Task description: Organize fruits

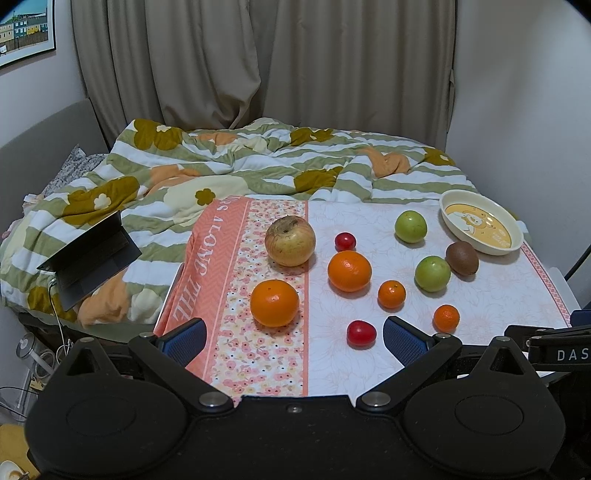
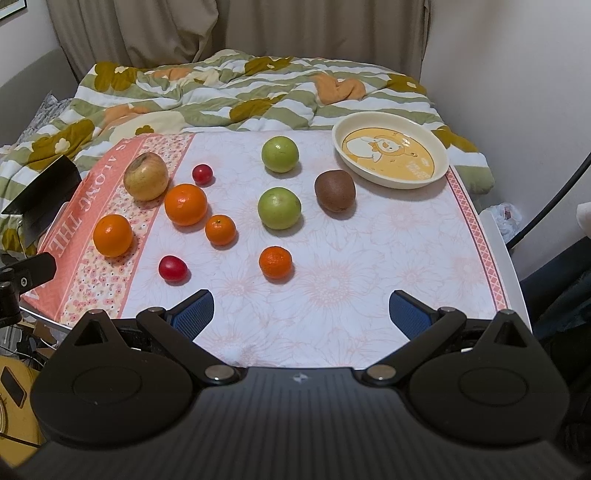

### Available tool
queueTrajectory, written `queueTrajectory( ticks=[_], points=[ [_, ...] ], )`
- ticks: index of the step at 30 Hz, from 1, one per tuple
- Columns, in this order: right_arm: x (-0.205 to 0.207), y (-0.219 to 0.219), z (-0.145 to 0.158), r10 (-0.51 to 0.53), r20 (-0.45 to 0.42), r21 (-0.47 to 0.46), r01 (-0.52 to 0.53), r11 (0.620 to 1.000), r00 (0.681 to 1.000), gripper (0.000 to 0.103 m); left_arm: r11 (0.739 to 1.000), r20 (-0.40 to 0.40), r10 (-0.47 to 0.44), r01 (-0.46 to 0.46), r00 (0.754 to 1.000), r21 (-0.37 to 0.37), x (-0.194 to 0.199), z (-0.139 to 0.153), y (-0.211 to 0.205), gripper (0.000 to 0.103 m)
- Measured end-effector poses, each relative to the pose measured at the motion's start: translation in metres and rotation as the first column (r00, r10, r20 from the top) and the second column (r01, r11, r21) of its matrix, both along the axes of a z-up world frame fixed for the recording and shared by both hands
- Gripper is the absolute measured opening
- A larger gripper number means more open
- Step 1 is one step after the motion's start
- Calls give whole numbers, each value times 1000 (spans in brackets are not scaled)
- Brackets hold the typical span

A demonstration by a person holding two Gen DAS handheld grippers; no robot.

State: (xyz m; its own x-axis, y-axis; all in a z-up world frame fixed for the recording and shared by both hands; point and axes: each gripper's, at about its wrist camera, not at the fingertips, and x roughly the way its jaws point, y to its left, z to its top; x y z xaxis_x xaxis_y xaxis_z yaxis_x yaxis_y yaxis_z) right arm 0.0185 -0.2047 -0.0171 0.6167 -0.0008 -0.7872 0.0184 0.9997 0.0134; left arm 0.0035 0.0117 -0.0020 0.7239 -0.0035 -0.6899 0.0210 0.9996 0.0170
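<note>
Since both cameras look over the same spread, the biggest thing is the rumpled striped floral duvet on the bed behind, then the pink-and-white tablecloth with all the fruit loose on it. Only the left wrist view catches the open laptop lying on the duvet and a framed picture on the wall; the right wrist view just clips the laptop's edge but shows the table's right end and a phone down at lower left. Next down in size, the cream dish with a cartoon print sits empty at the far right corner of the cloth. Fruit-wise: a yellowish apple at far left, two big oranges near it, two green apples in the middle, a brown kiwi just beside the dish, two small mandarins, and two red cherry tomatoes. None of it is in the dish yet. The left gripper hangs over the near edge, blue pads spread wide, holding nothing. The right gripper is the same, spread wide and empty, with bare cloth between its fingers.
</note>
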Motion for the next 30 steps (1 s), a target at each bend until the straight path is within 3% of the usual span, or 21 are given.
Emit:
queueTrajectory(
  ticks=[30],
  points=[
    [0, -1, 0, -6, 0, 5, 6, 1000, 1000, 103, 1000, -6, 0, 0, 1000, -4, 3, -1, 0, 103]
  ],
)
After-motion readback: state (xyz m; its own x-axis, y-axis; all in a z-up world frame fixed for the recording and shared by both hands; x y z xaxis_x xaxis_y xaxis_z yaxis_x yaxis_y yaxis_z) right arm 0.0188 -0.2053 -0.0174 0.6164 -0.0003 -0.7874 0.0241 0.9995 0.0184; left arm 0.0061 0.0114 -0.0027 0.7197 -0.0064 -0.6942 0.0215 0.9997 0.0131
